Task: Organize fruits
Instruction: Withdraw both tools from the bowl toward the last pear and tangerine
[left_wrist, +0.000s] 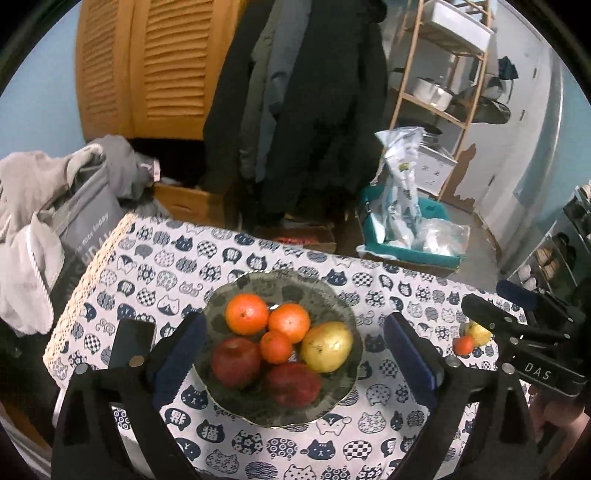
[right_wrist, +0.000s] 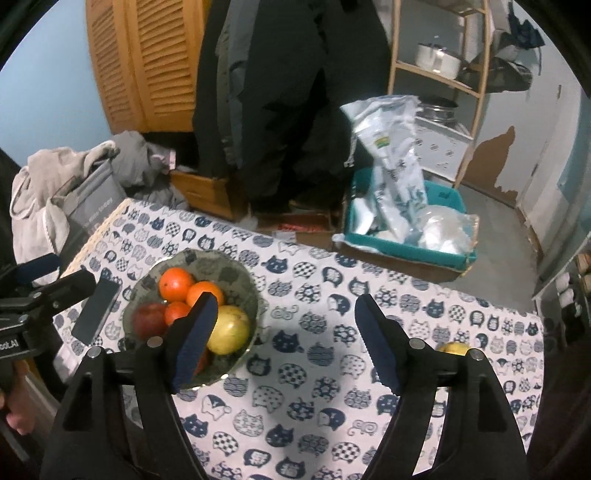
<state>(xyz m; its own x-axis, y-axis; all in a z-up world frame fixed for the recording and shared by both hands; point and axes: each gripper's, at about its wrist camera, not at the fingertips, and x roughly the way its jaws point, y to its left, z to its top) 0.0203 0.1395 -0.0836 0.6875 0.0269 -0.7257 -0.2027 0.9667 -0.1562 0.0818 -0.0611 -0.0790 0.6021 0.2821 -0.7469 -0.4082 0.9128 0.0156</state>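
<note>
The left gripper (left_wrist: 295, 354) and right gripper (right_wrist: 284, 339) are both wide open and hold nothing. The bowl (left_wrist: 332, 295) on the bench (left_wrist: 388, 435) contains three oranges (left_wrist: 246, 314), two red apples (left_wrist: 235, 362) and one pear (left_wrist: 326, 346).

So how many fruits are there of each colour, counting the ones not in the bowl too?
Orange: 4, three in the bowl (first one), one on the tablecloth
Red: 2 (first one)
Yellow: 2, one in the bowl, one on the tablecloth
Total: 8

Fruits (left_wrist: 280, 354) in bowl (left_wrist: 332, 302); phone (left_wrist: 131, 343) left; approx two fruits (left_wrist: 472, 338) right.
</note>
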